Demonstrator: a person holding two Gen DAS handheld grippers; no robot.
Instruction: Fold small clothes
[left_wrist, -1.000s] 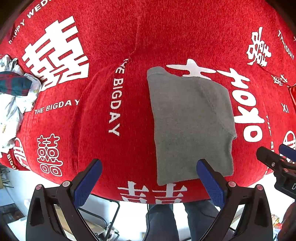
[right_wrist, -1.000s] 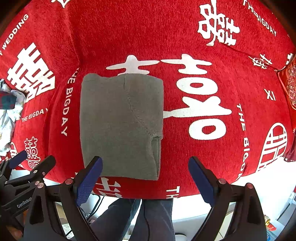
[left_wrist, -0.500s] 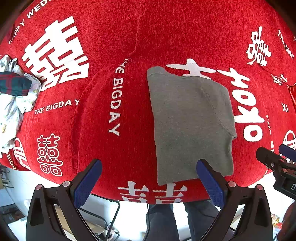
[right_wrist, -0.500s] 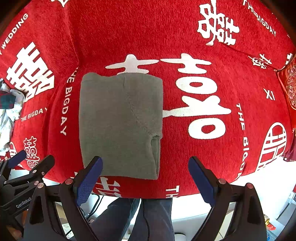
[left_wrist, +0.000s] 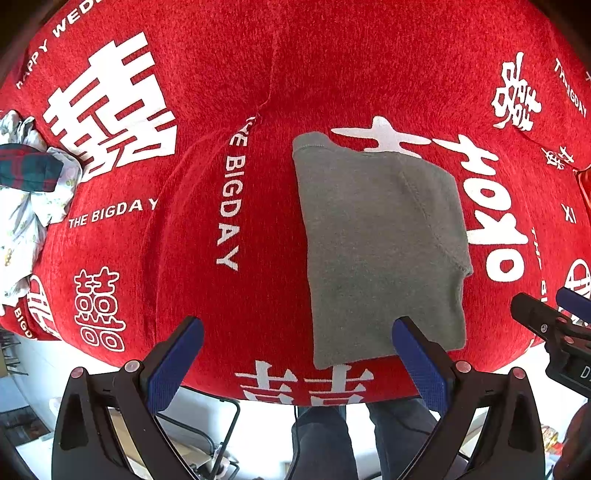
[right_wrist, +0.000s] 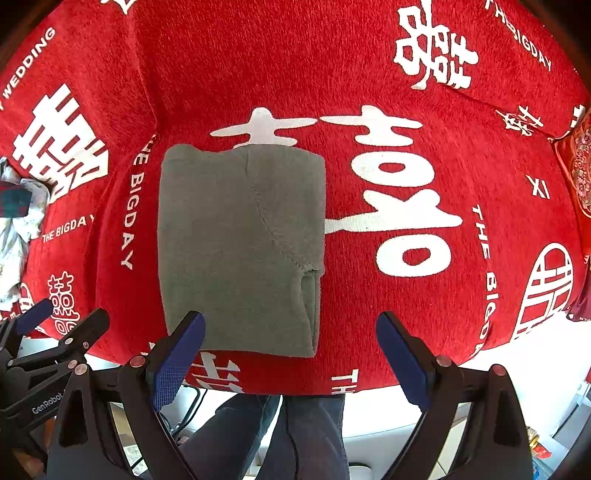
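Note:
A grey knit garment (left_wrist: 380, 243) lies folded into a flat rectangle on the red cloth with white lettering (left_wrist: 221, 92). It also shows in the right wrist view (right_wrist: 240, 243), with a curved seam across it. My left gripper (left_wrist: 297, 332) is open and empty, held above the cloth's near edge, left of the garment's near end. My right gripper (right_wrist: 291, 328) is open and empty, over the garment's near right corner. The right gripper shows at the right edge of the left wrist view (left_wrist: 554, 317); the left gripper shows at the lower left of the right wrist view (right_wrist: 55, 328).
A heap of other clothes, white printed and dark plaid (left_wrist: 26, 192), lies at the far left of the red surface; it also shows in the right wrist view (right_wrist: 18, 214). The surface's near edge (right_wrist: 295, 387) drops to the floor, where the person's legs (right_wrist: 295, 435) stand.
Nothing has visibly changed apart from a very slight drift of the right wrist view; both grippers stay open and the garment lies still.

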